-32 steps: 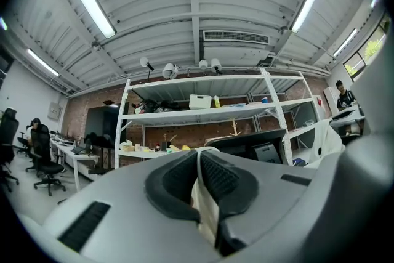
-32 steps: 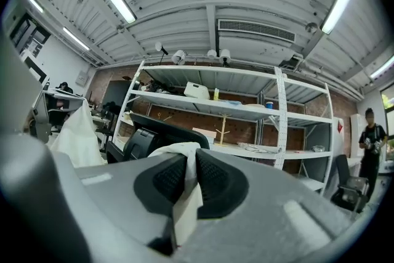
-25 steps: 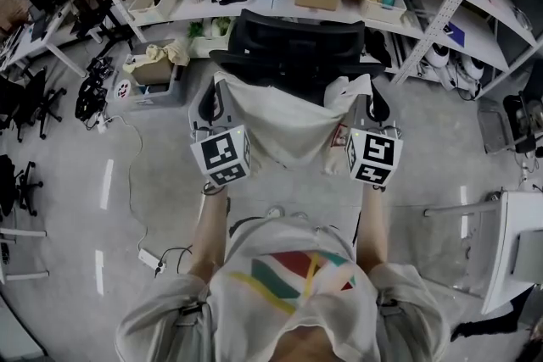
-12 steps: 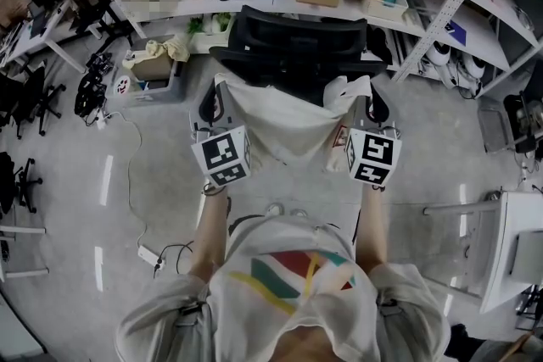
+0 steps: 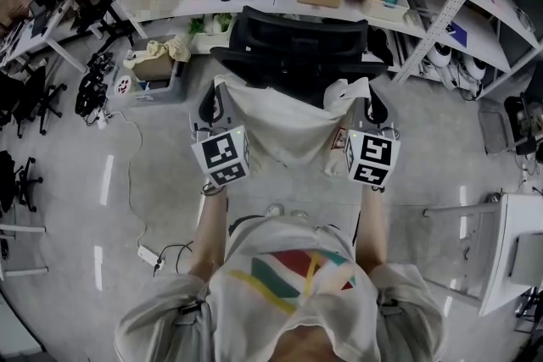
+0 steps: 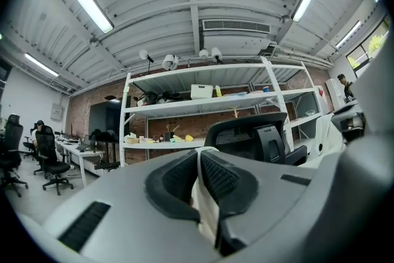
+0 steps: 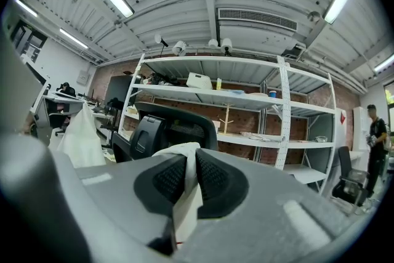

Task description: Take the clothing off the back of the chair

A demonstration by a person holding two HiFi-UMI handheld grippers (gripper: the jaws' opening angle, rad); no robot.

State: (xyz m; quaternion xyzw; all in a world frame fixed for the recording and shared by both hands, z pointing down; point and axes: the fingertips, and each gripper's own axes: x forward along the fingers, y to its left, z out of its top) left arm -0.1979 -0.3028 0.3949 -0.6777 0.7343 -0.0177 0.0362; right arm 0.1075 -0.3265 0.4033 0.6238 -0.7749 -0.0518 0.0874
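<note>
Left gripper (image 6: 198,160) and right gripper (image 7: 184,174) each pinch a corner of the white clothing (image 5: 284,127) - it hangs spread between them, at six o'clock of the chair (image 5: 297,42). At ten o'clock, a floor bin (image 5: 174,85) holds beige cloth.

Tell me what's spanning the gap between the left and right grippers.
Head view: the pale garment hangs stretched between the left gripper and the right gripper, each shut on a top corner, with the black chair beyond it.
</note>
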